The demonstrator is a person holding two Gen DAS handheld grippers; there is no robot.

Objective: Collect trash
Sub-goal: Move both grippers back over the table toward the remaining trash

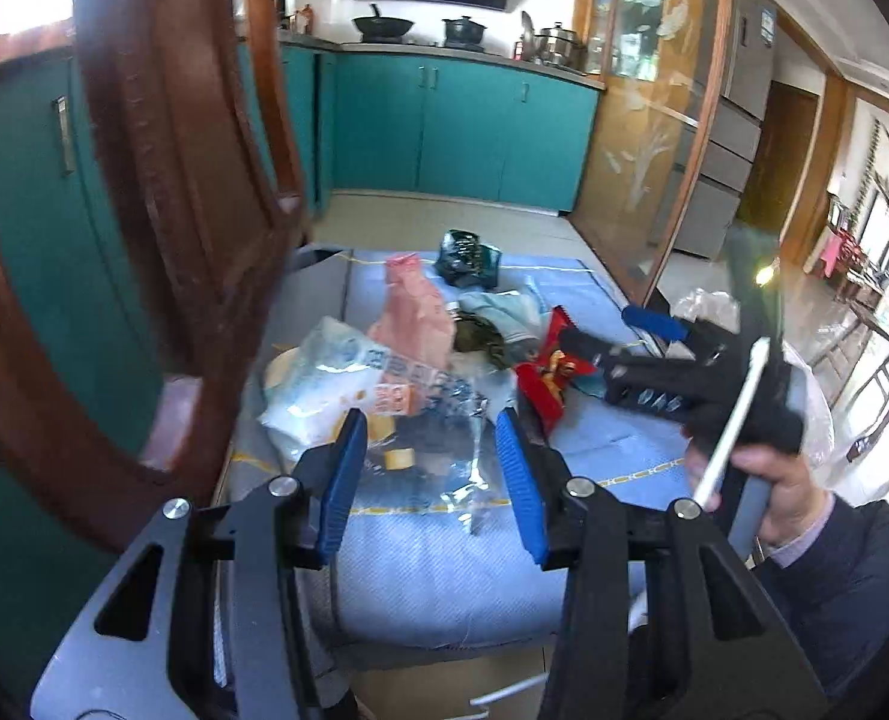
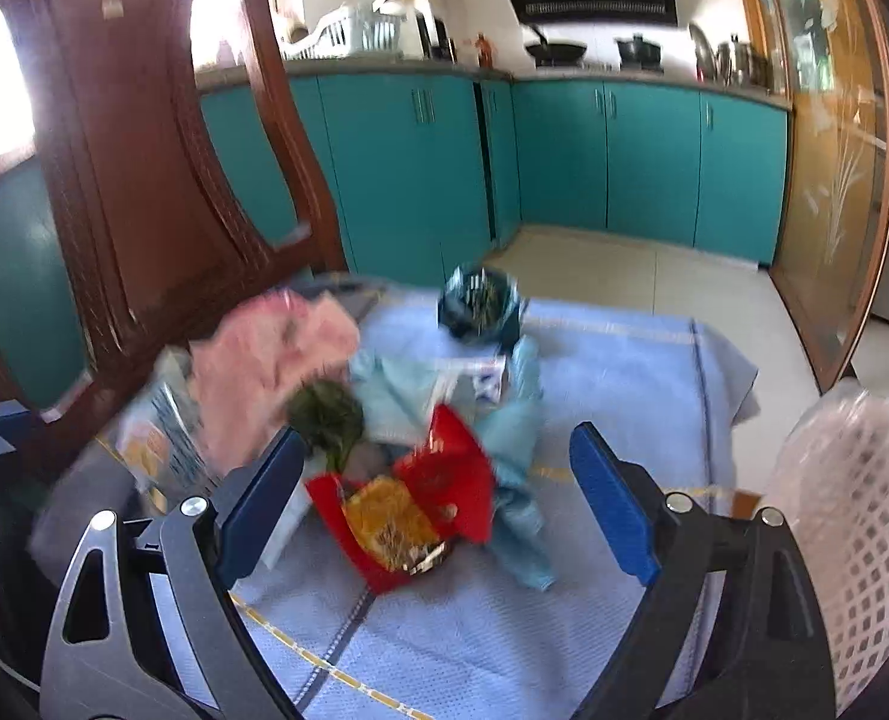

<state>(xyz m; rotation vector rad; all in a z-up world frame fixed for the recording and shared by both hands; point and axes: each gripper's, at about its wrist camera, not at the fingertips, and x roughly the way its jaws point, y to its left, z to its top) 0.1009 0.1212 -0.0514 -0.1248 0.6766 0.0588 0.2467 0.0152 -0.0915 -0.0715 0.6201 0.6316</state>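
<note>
A heap of trash lies on the table under a light blue cloth (image 1: 432, 564). It holds a pink plastic bag (image 1: 411, 318), a white printed packet (image 1: 324, 378), a clear wrapper (image 1: 444, 420), a red snack wrapper (image 1: 540, 384) and a dark packet (image 1: 465, 258) at the back. My left gripper (image 1: 431, 420) hangs open over the clear wrapper, pads not pressing it. A hand (image 1: 768, 480) holds my right gripper (image 1: 642, 360) by the red wrapper. In the right wrist view my right gripper (image 2: 438, 438) is wide open above the red snack wrapper (image 2: 420, 504), with the pink bag (image 2: 276, 360) to the left.
A carved wooden chair back (image 1: 162, 192) stands close at the left of the table. A white lattice basket (image 2: 852, 510) lined with clear plastic sits at the right. Teal cabinets (image 2: 564, 162) and tiled floor (image 2: 624, 270) lie beyond. A glass-fronted partition (image 2: 834, 180) stands at far right.
</note>
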